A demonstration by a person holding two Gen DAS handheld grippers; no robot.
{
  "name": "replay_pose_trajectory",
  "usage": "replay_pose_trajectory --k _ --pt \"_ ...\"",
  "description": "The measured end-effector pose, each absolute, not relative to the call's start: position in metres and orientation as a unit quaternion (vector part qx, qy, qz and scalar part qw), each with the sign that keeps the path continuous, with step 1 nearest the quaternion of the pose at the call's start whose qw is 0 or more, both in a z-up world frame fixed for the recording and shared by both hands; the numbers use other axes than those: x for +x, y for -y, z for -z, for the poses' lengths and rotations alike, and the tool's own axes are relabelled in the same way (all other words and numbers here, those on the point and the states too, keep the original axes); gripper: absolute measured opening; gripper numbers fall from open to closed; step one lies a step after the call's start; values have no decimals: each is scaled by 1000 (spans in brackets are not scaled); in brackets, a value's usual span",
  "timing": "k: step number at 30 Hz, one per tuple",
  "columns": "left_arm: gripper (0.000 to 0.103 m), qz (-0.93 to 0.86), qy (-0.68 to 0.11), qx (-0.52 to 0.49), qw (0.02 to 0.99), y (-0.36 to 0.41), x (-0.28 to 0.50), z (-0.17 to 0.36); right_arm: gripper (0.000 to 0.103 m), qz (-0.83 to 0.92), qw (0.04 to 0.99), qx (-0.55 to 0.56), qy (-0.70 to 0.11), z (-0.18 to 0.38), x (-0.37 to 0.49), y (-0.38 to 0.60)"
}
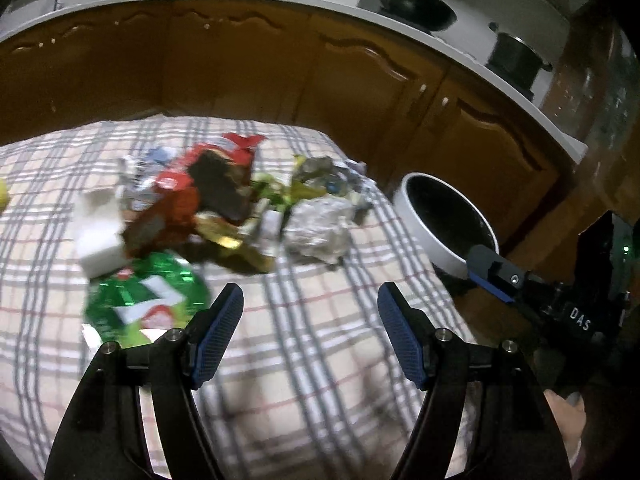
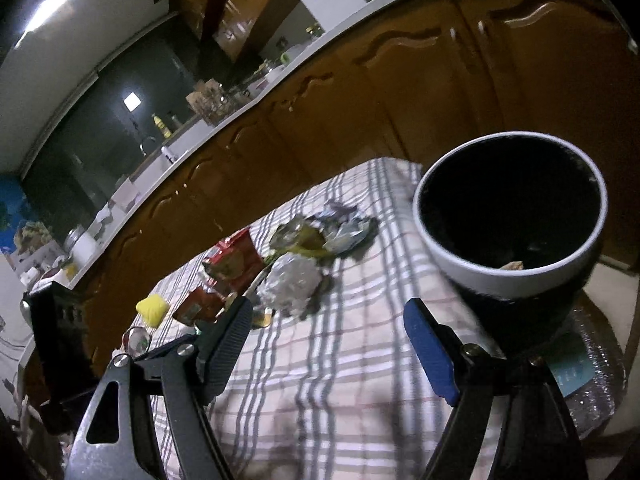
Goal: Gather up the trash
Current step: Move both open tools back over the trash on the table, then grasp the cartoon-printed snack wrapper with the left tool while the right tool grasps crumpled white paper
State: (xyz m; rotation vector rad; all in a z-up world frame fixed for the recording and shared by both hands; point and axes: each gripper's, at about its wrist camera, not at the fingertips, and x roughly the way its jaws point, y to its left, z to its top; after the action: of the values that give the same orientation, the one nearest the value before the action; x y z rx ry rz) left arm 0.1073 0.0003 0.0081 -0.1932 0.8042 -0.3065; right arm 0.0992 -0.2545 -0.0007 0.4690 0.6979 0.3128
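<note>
Mostly undone: trash pile [image 1: 224, 200] heaped mid-tabletop [image 1: 320, 340].
Left hand-held gripper [image 1: 310, 332] spread, empty, near the green wrapper [image 1: 148, 300]. Right hand-held gripper [image 2: 328, 352] spread, empty, beside the bin [image 2: 508, 216] at right edge. Bin holds only a scrap or two; foil ball [image 2: 292, 280], red wrappers [image 2: 232, 260] remain.

dim indoor light, heavy motion blur on trash pile [image 1: 224, 208], fisheye bends counter edge [image 1: 400, 28], dark vignette corners, ceiling glare [image 2: 48, 12] upper left.
</note>
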Motion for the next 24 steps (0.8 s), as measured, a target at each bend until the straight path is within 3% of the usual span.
replay_pose_trajectory --k 14,24 --pt "71 66 -381 -95 917 -70 130 -14 80 -177 891 205 -365 13 138 204" --pt "70 56 -406 -65 910 -78 167 2 80 -181 879 189 -399 28 176 183"
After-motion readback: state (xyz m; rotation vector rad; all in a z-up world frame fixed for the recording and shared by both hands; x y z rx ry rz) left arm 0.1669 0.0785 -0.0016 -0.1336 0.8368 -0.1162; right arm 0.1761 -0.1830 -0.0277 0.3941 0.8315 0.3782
